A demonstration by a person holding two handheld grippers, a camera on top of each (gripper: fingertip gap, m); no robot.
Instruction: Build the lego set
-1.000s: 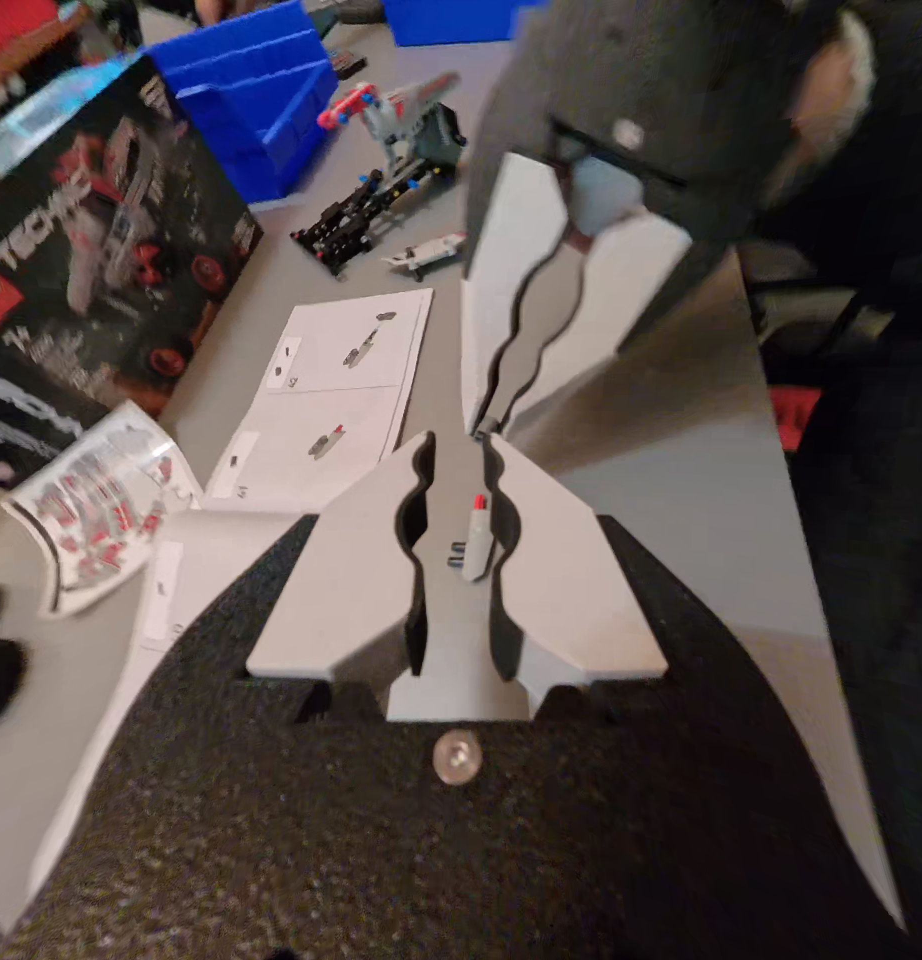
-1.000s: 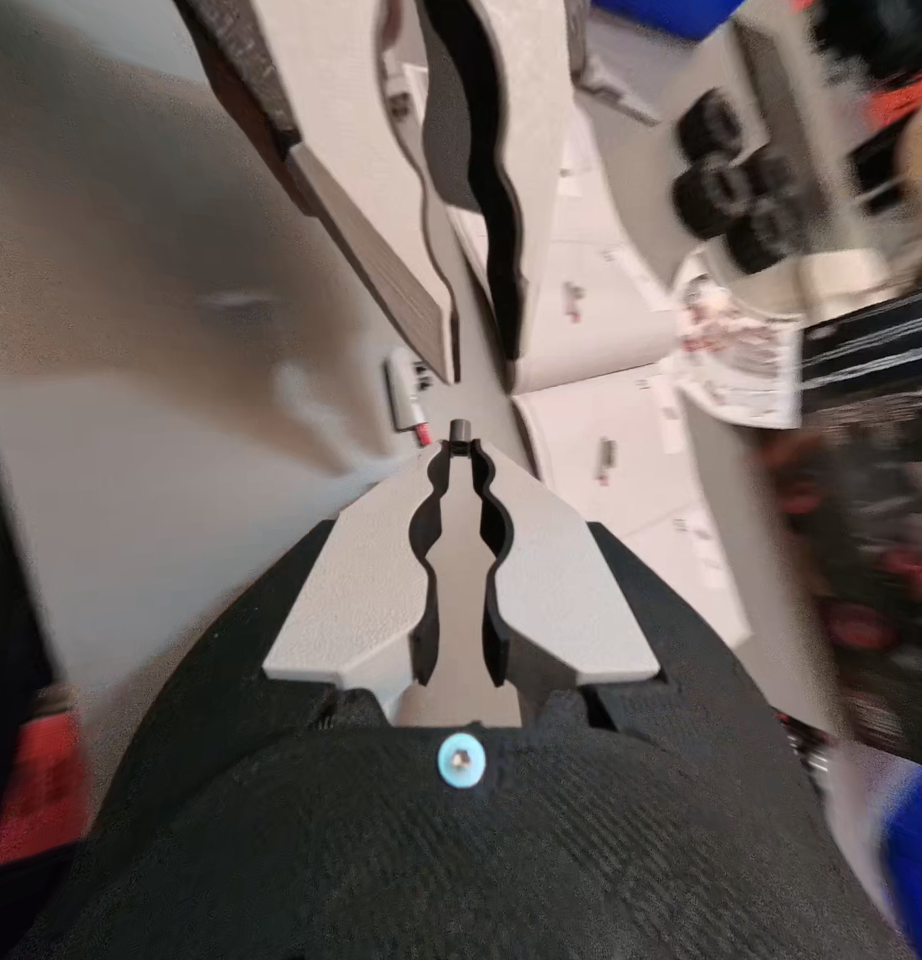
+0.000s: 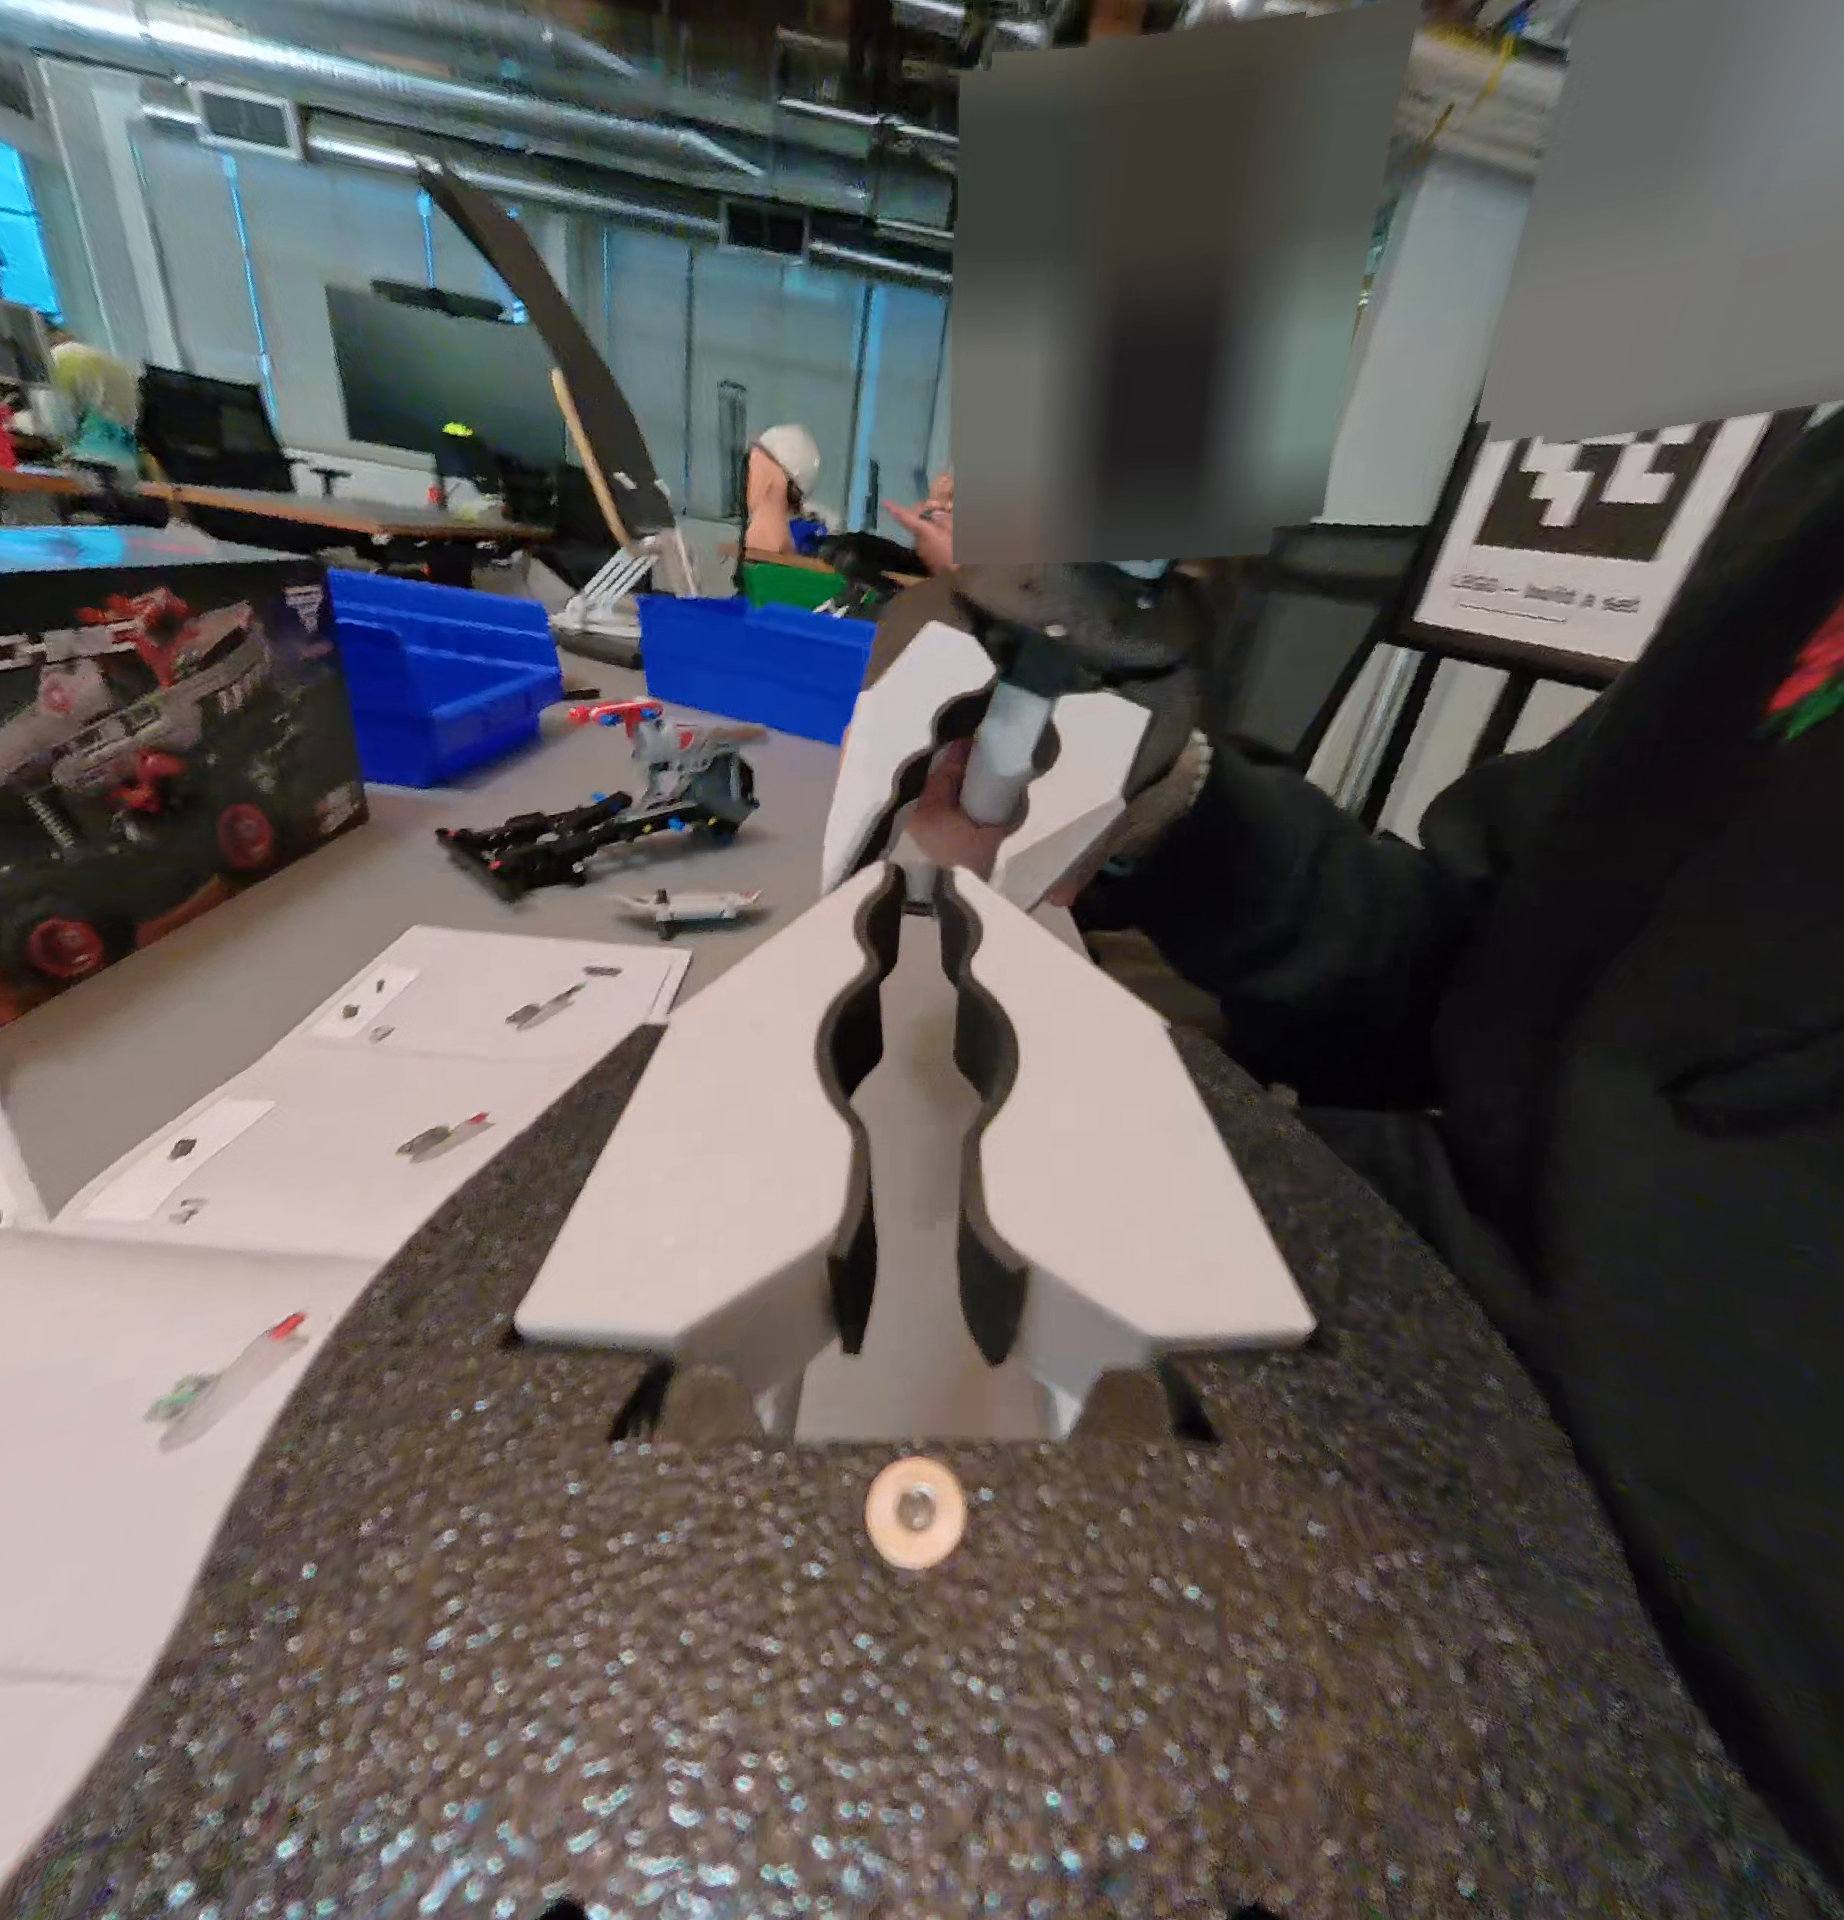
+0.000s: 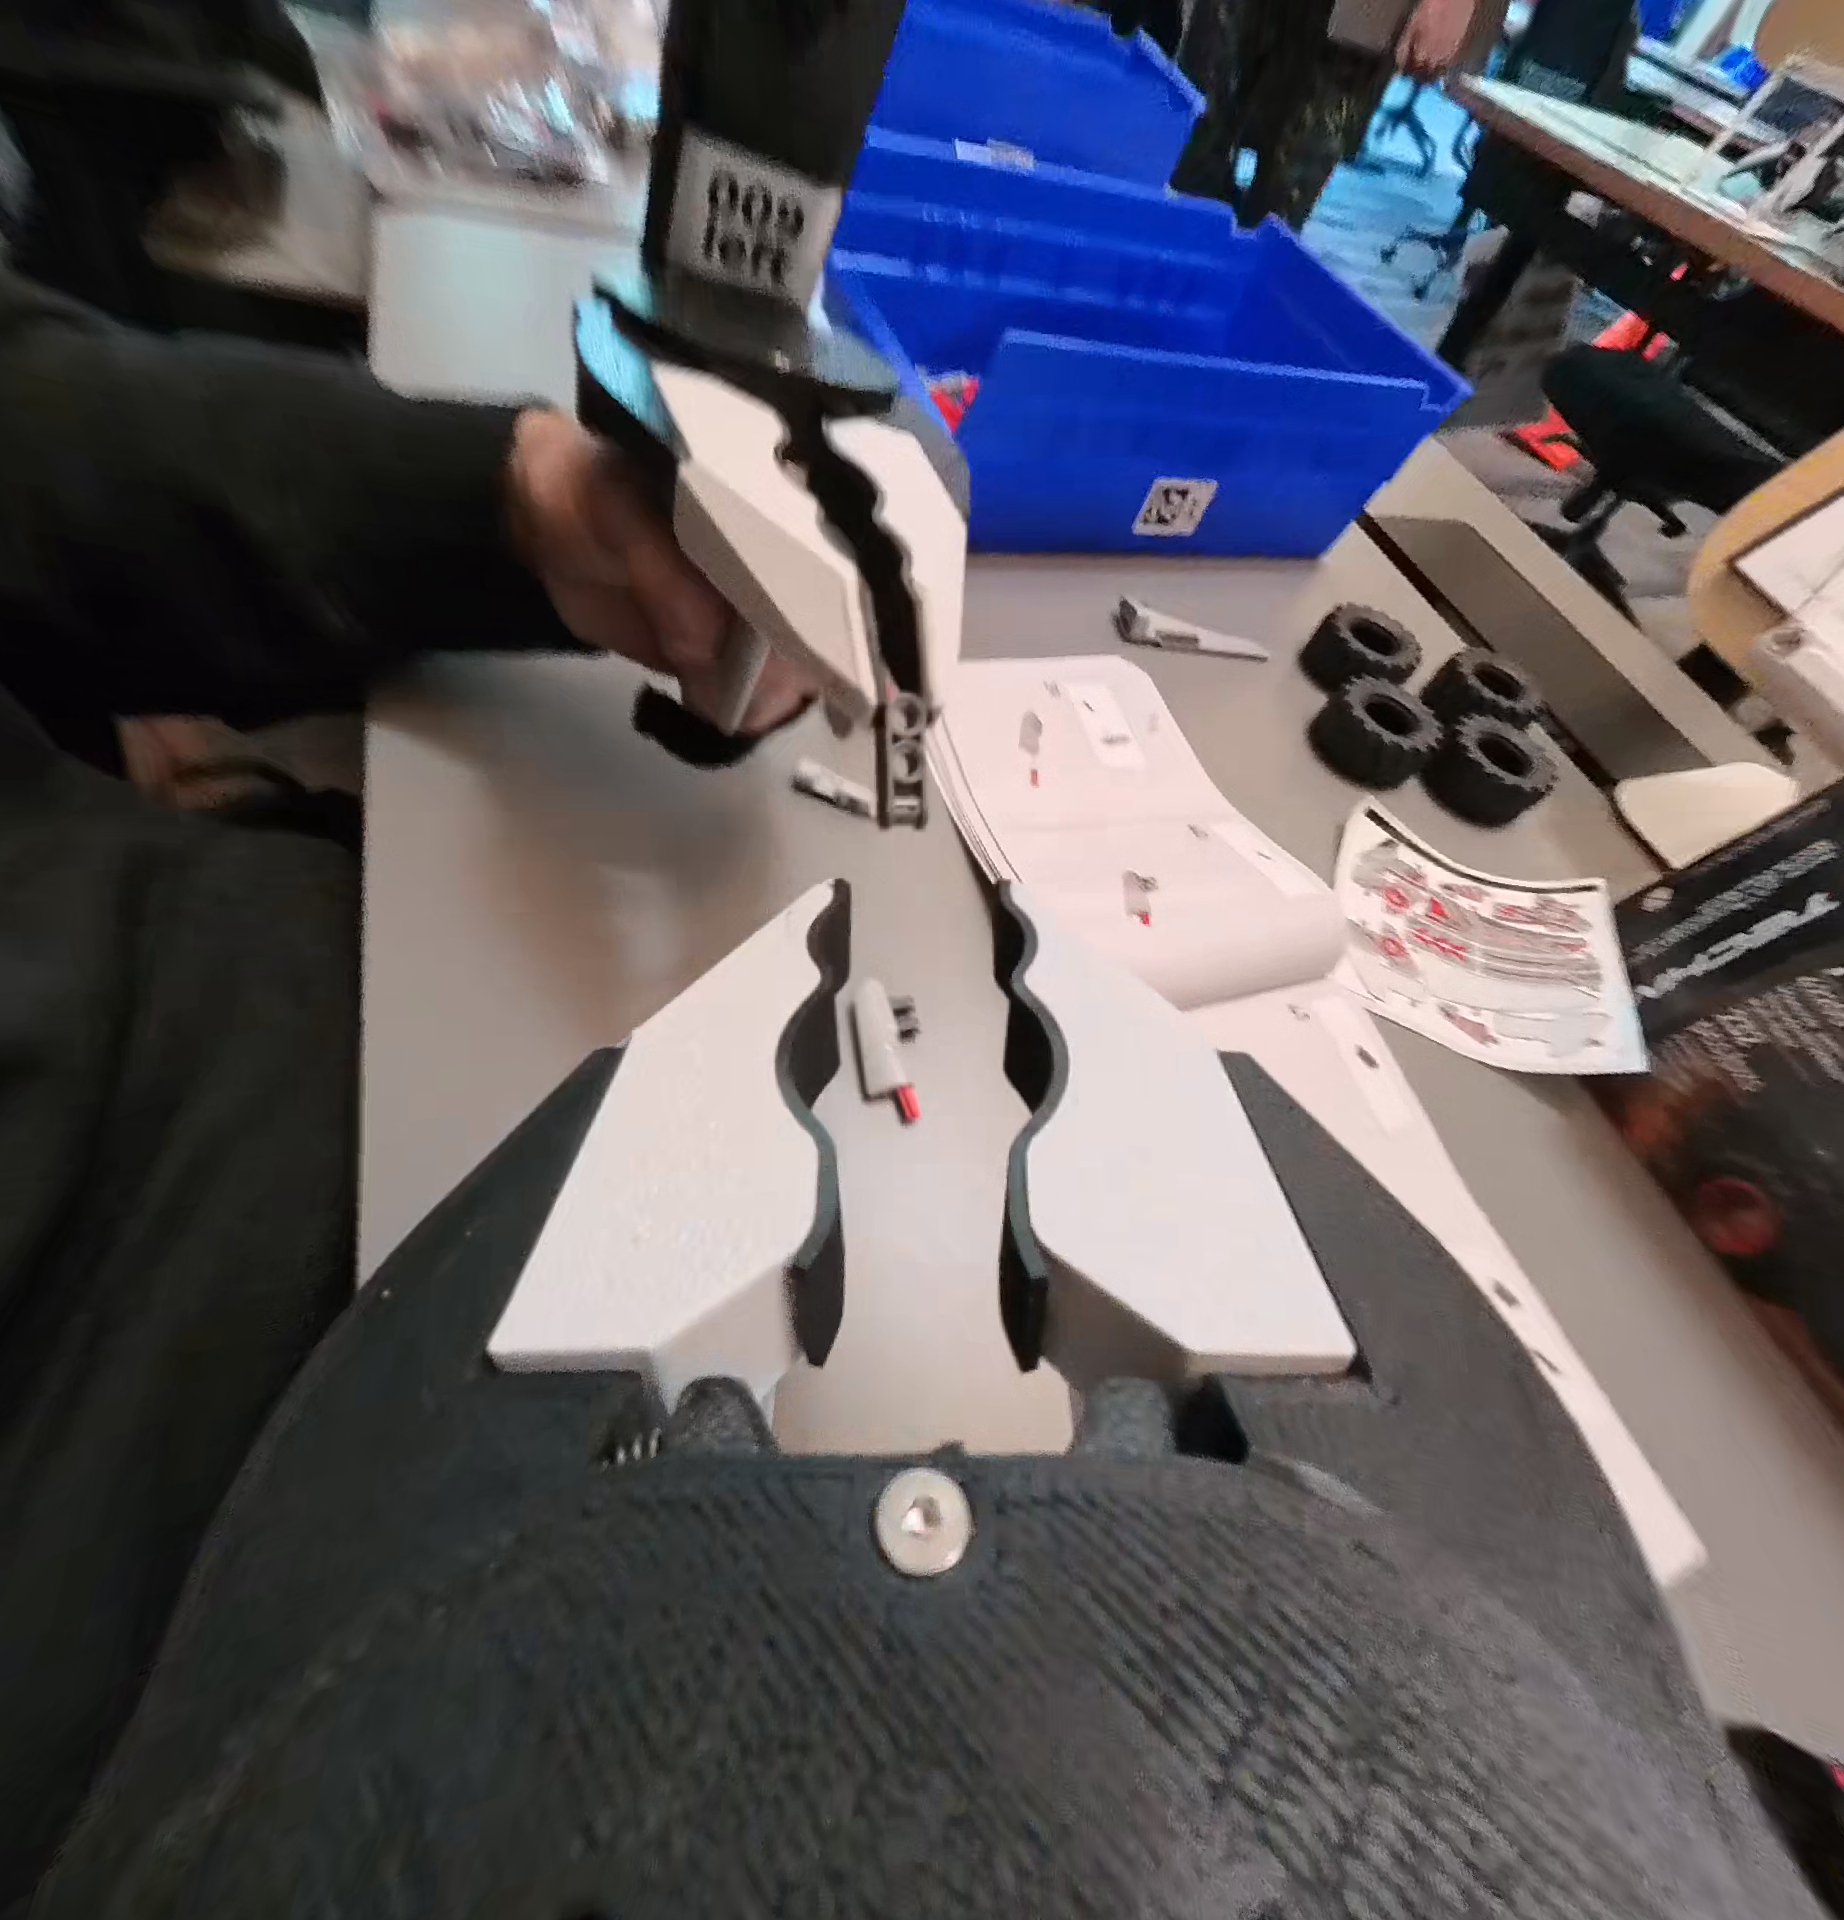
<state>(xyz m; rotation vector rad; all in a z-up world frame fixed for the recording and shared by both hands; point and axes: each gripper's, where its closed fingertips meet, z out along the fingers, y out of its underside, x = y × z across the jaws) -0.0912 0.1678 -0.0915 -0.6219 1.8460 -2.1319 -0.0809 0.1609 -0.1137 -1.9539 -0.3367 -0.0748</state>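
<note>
My left gripper (image 3: 920, 878) is raised and shut on a small dark grey holed beam (image 4: 902, 769), which hangs from its tips in the right wrist view; only the beam's top end shows in the left wrist view (image 3: 918, 883). My right gripper (image 4: 920, 899) is open and empty above the grey table (image 4: 585, 935). A light grey piece with a red tip (image 4: 882, 1044) lies on the table between its fingers. The two grippers face each other, tips close.
The open instruction booklet (image 4: 1136, 831) lies by a sticker sheet (image 4: 1489, 966) and several black tyres (image 4: 1427, 717). Blue bins (image 4: 1157, 416), the set's box (image 3: 139, 769), a part-built black chassis (image 3: 606, 821) and a small grey assembly (image 3: 689, 906) stand farther off.
The small dark piece was in my right gripper's tips; now my left gripper is shut on it and my right has opened. My left gripper has tilted up from the table.
</note>
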